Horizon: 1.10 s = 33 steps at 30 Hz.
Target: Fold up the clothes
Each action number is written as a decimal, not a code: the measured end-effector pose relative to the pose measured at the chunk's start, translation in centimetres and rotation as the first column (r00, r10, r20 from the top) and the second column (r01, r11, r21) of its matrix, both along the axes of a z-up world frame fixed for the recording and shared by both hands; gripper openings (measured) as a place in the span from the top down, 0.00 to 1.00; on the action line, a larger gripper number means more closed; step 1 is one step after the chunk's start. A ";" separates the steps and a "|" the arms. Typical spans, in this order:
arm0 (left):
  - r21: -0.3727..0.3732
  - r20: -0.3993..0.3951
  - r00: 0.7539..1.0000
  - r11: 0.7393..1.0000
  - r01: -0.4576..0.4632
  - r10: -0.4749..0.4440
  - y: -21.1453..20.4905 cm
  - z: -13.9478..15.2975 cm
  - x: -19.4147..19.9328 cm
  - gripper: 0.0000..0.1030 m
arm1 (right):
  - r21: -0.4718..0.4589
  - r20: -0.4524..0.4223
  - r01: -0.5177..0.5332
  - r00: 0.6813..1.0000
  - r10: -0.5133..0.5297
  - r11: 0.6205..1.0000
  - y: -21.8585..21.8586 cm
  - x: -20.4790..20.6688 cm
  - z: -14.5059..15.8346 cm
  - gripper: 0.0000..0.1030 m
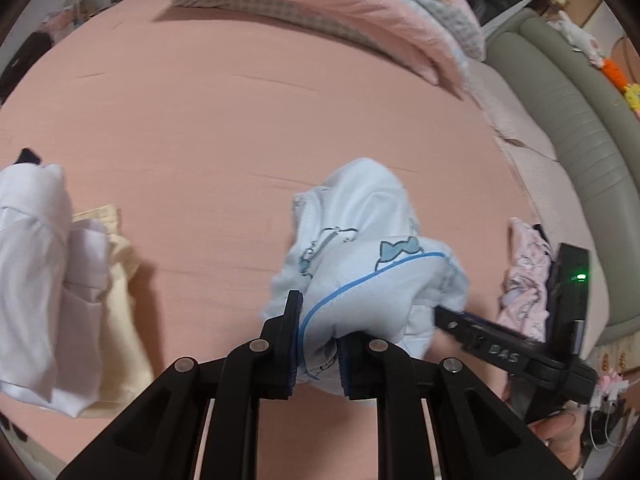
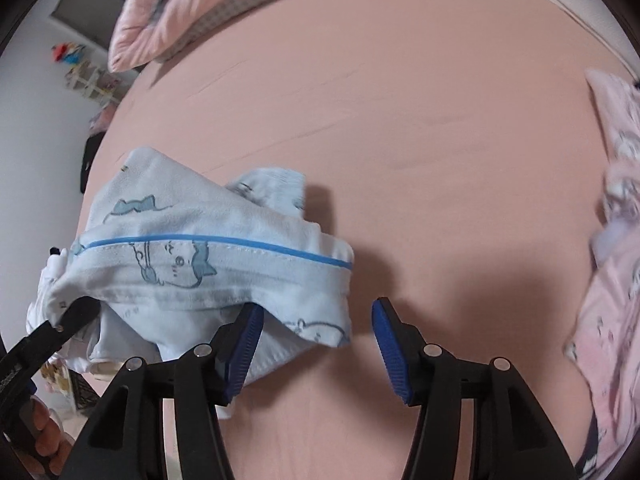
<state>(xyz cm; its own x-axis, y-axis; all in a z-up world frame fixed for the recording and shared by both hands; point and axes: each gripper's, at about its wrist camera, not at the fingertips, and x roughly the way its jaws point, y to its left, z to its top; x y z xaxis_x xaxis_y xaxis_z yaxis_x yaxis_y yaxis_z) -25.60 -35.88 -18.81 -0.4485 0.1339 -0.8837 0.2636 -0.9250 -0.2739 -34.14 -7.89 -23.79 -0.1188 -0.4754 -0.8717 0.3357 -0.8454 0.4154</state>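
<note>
Left gripper (image 1: 318, 344): fingers closed on a bunched fold of the light blue garment (image 1: 360, 264), piped edge between the pads. Right gripper (image 2: 318, 346): fingers spread wide, holding nothing; its left finger (image 2: 244, 344) lies against or under the garment's near hem. Garment: printed cotton, blue piping, crumpled and partly lifted over the near middle of the pink bed sheet (image 1: 240, 120); long axis along the piping, running left to right in the right wrist view, far end drooping toward the sheet. Risk: held at one point only, cloth may sag, twist or slip free, spoiling any fold line. Nearby: white clothes (image 1: 36, 280) left, pink garment (image 2: 612, 280) right, quilt (image 1: 320, 8) far.
</note>
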 end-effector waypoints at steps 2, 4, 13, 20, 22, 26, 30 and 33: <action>0.009 0.009 1.000 1.000 -0.015 0.015 -0.7 -0.2 0.2 0.87 | -0.009 -0.028 -0.019 0.999 0.019 1.000 -0.7 0.0 0.2 0.46; 0.011 0.015 1.000 1.000 -0.026 0.026 -1.1 -0.4 0.4 0.87 | -0.030 -0.053 -0.034 0.998 0.032 0.999 -1.2 0.2 0.6 0.64; -0.007 0.054 0.998 1.000 0.024 -0.023 -0.7 0.1 0.6 0.86 | -0.167 -0.107 -0.055 0.994 0.037 0.984 -1.3 0.8 4.0 0.91; -0.027 0.004 0.998 0.998 0.063 -0.063 0.7 3.1 1.1 0.15 | -0.242 -0.123 -0.111 0.989 0.083 0.964 -2.3 1.3 6.4 0.91; -0.044 -0.018 0.997 0.996 0.078 -0.079 1.3 3.7 1.1 0.15 | -0.244 -0.122 -0.132 0.987 0.105 0.961 -2.9 1.6 6.6 0.91; -0.129 -0.024 0.984 0.976 0.175 -0.179 3.5 3.7 1.3 0.15 | -0.268 -0.088 -0.163 0.986 0.144 0.949 -3.4 1.7 6.6 0.91; -0.183 -0.023 0.967 0.952 0.244 -0.253 5.6 2.7 1.8 0.15 | -0.295 -0.049 -0.182 0.983 0.175 0.938 -3.7 1.5 7.1 0.91; -0.129 -0.038 0.973 0.967 0.221 -0.227 5.9 2.0 1.8 0.15 | -0.280 -0.050 -0.206 0.978 0.200 0.938 -4.2 1.6 7.8 0.91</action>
<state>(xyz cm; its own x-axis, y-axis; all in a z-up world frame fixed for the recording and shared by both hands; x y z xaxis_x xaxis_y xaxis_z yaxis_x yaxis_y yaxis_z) -23.83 -30.01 -16.81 -0.4654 0.1275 -0.8759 0.0344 -0.9862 -0.1618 -32.53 -12.13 -15.98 -0.0102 -0.7176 -0.6964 0.4990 -0.6072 0.6184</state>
